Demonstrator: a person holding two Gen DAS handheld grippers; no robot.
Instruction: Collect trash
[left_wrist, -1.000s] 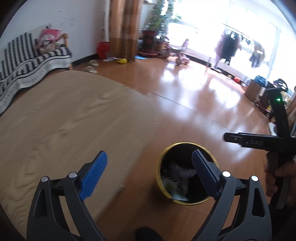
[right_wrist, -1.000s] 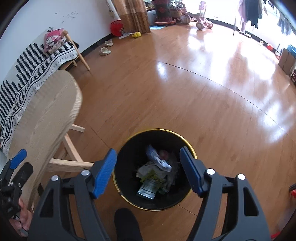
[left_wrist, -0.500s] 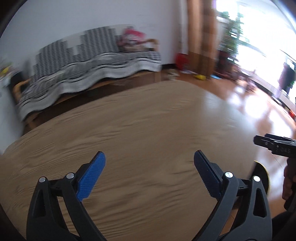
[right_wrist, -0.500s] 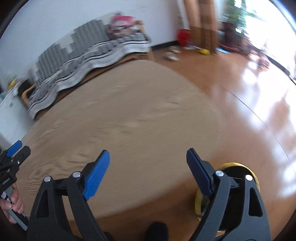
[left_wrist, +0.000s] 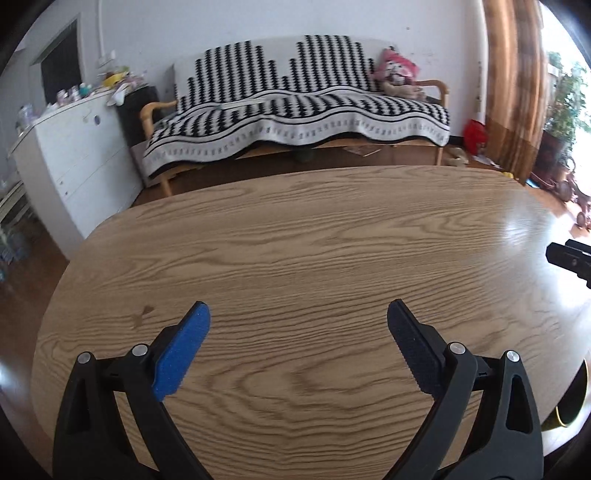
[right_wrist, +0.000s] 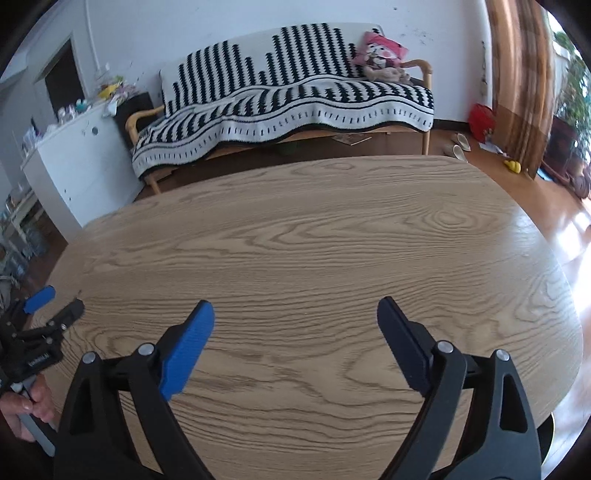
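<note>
Wood grain fills most of the left wrist view: the left gripper (left_wrist: 298, 341) hangs over the oval table (left_wrist: 295, 258) with its jaws spread wide and nothing between them. Only this view shows the trash bin (left_wrist: 570, 417), a sliver of black wall with a yellow rim at the lower right, past the table's edge and just beyond the gripper's right finger; the tip of the right gripper (left_wrist: 569, 256) pokes in at the right edge. In the right wrist view the right gripper (right_wrist: 295, 341) also stands wide over the table (right_wrist: 314, 240), empty, its jaws having just been opening. This view alone shows the left gripper (right_wrist: 51, 306) at the lower left with a hand (right_wrist: 27, 413) on its handle. A striped sofa (right_wrist: 295, 96) stands behind the table.
</note>
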